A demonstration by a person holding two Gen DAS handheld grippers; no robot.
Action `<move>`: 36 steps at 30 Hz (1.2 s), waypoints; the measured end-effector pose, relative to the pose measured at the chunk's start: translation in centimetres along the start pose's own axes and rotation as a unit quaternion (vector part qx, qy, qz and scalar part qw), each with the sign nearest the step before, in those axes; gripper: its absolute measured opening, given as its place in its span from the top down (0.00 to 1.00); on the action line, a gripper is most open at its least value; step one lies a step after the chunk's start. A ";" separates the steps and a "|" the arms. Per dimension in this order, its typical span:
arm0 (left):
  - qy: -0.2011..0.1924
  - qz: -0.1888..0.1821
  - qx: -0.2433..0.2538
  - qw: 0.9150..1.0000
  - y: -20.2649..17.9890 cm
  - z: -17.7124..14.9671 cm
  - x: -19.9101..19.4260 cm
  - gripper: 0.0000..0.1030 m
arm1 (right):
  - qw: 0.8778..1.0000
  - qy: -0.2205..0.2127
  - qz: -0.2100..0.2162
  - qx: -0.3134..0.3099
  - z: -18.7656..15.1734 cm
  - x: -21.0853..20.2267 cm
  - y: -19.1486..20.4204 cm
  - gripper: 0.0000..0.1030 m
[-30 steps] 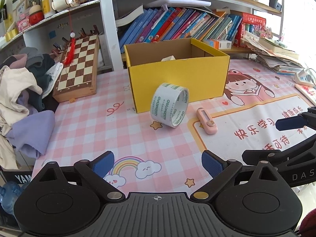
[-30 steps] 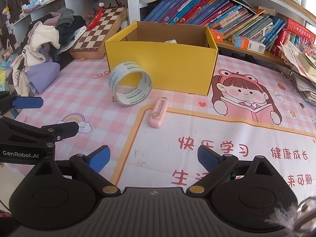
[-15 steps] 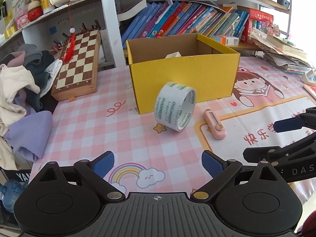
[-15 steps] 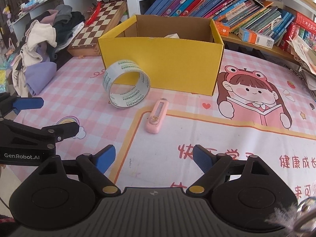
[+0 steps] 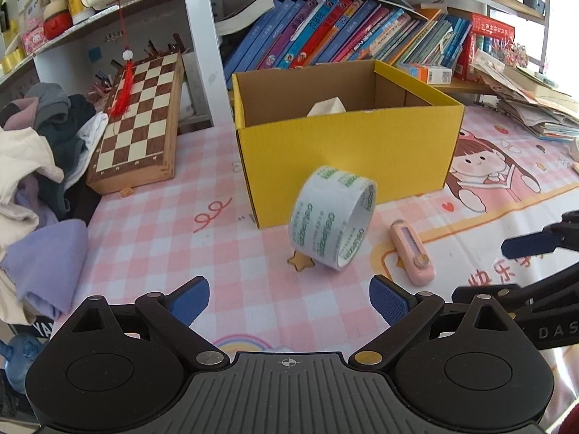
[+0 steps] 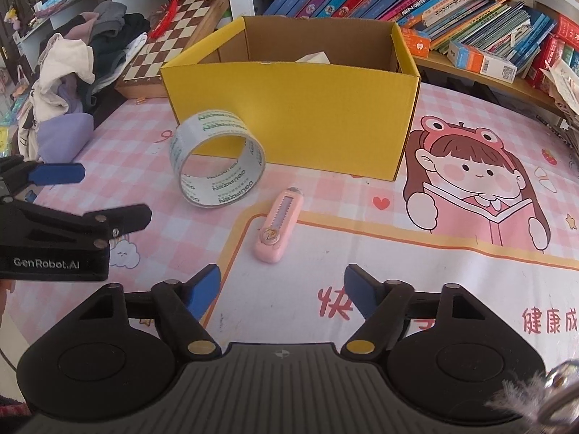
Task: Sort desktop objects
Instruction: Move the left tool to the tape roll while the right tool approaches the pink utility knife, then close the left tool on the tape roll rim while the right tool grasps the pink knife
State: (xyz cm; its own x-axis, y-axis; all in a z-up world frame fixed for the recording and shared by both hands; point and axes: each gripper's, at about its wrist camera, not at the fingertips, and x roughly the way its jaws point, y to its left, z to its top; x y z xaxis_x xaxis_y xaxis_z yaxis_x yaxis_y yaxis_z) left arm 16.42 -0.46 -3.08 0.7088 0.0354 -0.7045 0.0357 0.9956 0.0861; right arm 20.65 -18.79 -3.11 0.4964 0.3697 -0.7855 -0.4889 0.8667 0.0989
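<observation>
A roll of clear tape (image 5: 331, 218) with green print stands on edge, in front of the yellow cardboard box (image 5: 347, 152). It also shows in the right wrist view (image 6: 217, 164), near the box (image 6: 300, 108). A pink utility knife (image 5: 412, 251) lies flat to the right of the roll; the right wrist view (image 6: 278, 229) has it just ahead of my right gripper (image 6: 282, 291). My left gripper (image 5: 289, 300) is open and empty, a short way in front of the roll. My right gripper is open and empty. A white object (image 5: 325, 106) lies inside the box.
A wooden chessboard (image 5: 139, 126) leans at the back left. A pile of clothes (image 5: 32, 188) fills the left edge. Books (image 5: 343, 39) line the shelf behind the box. Stacked papers (image 5: 532, 105) sit at the far right. A pink cartoon mat (image 6: 434, 253) covers the desk.
Both grippers have moved forward toward the box. The tape roll and the pink knife now sit closer and larger in both views. Neither object has moved.
</observation>
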 end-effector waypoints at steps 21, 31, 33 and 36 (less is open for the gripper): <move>-0.006 -0.034 0.012 0.999 -0.5 3.6 4.9 0.07 | 0.999 0.024 0.027 0.010 2.3 3.7 -1.3 0.46; 0.011 -0.049 -0.002 0.999 -0.2 3.9 6.1 0.23 | 0.999 0.031 0.035 -0.024 3.3 5.6 -0.1 0.51; 0.014 -0.050 -0.009 0.999 -0.1 3.9 6.2 0.25 | 0.998 0.031 0.035 -0.033 3.4 5.9 0.1 0.55; 0.018 -0.052 -0.012 0.998 -0.1 3.9 6.4 0.29 | 0.998 0.037 0.034 -0.040 3.4 6.3 0.2 0.63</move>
State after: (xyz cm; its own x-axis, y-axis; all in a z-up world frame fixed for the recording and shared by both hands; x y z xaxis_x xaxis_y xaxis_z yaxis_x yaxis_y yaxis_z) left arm 23.72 -0.66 -4.85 0.6767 -0.0656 -0.7333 0.0901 0.9959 -0.0059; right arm 26.15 -15.13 -5.96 0.4074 0.3985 -0.8217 -0.5775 0.8095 0.1063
